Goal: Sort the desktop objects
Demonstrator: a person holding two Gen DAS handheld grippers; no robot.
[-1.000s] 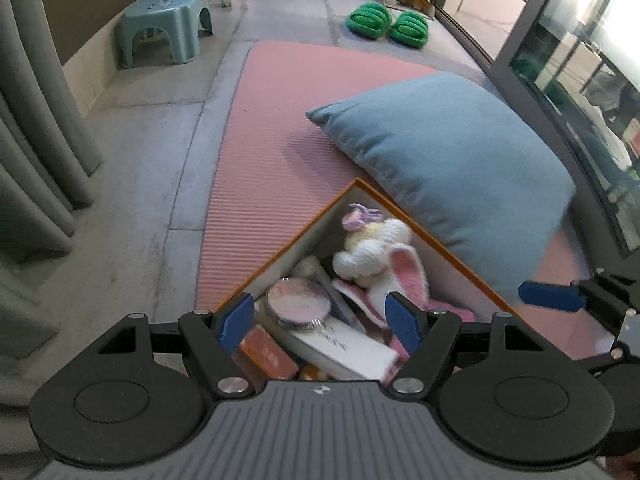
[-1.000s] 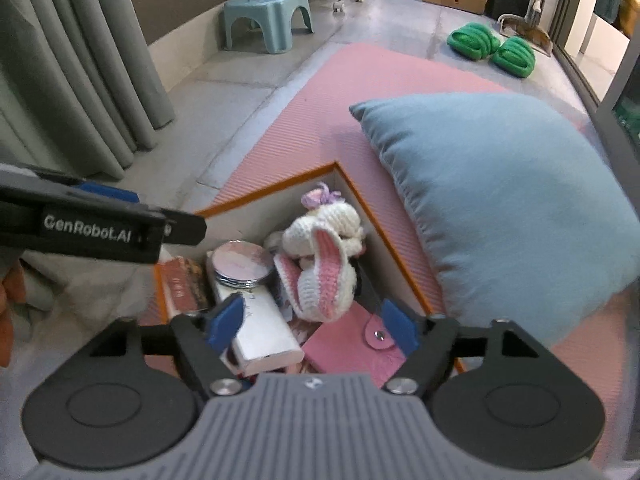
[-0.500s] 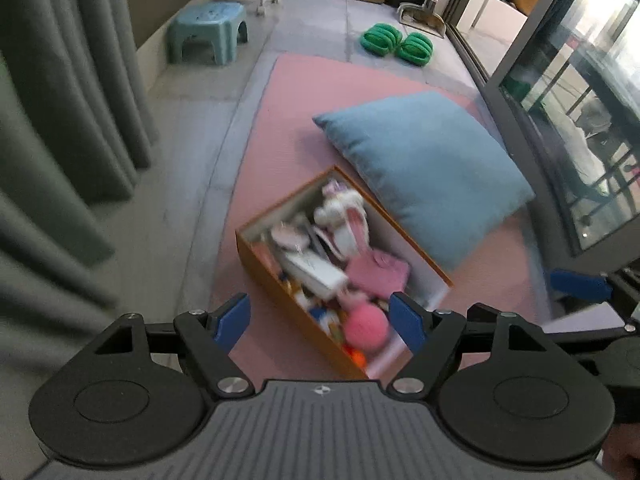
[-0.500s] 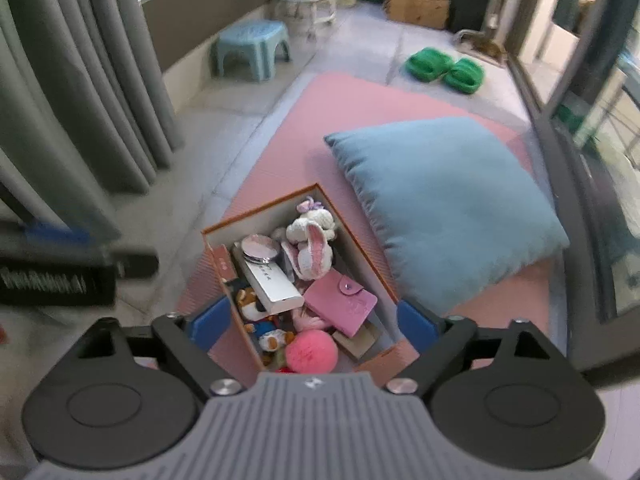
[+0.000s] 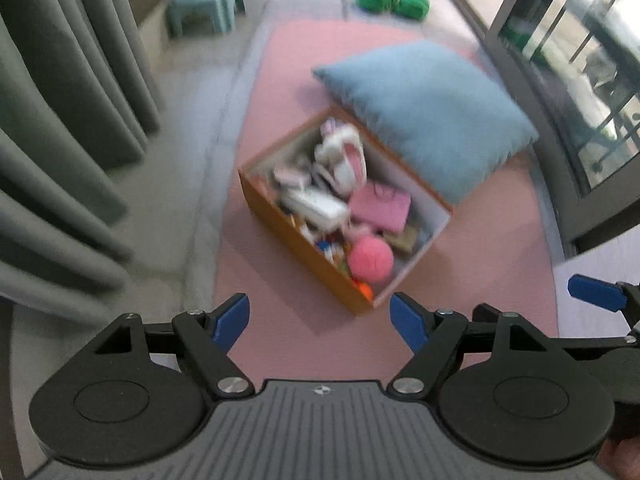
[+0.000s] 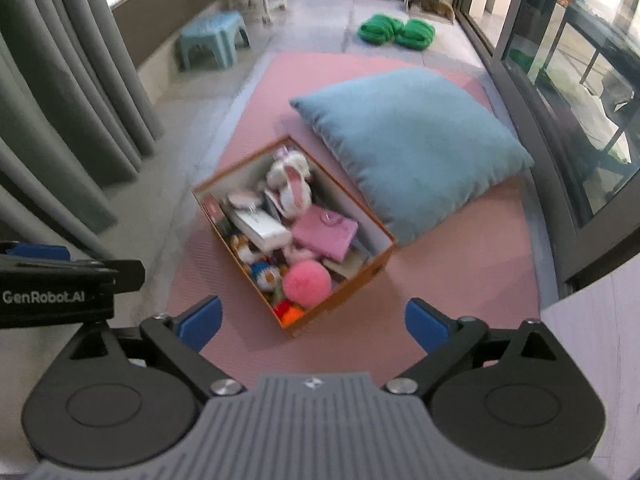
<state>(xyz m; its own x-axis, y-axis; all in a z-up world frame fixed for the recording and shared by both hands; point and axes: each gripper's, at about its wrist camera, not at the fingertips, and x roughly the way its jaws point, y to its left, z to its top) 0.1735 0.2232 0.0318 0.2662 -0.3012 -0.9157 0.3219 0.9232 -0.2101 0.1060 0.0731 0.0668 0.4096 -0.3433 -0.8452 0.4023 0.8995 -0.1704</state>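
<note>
Orange cardboard made up the box (image 6: pixel 340 300), which sat on the pink mat (image 6: pixel 460 280) just beside the blue cushion (image 6: pixel 412 144), full of toys and a pink ball (image 6: pixel 307 282). I had my left gripper (image 5: pixel 320 318) released and empty, while my right gripper (image 6: pixel 314 322) was opening, nothing between its jaws.

We see the box (image 6: pixel 304 322) on the mat (image 6: pixel 460 280), w/ the cushion (image 6: pixel 408 144) just behind, to its right. In the box: plush rabbit (image 6: pixel 290 180) at far end, wallet (image 6: pixel 324 232) mid, ball (image 6: pixel 307 282) near end. Stool (image 6: pixel 212 38) and slippers (image 6: pixel 396 30) lie beyond the mat.
</note>
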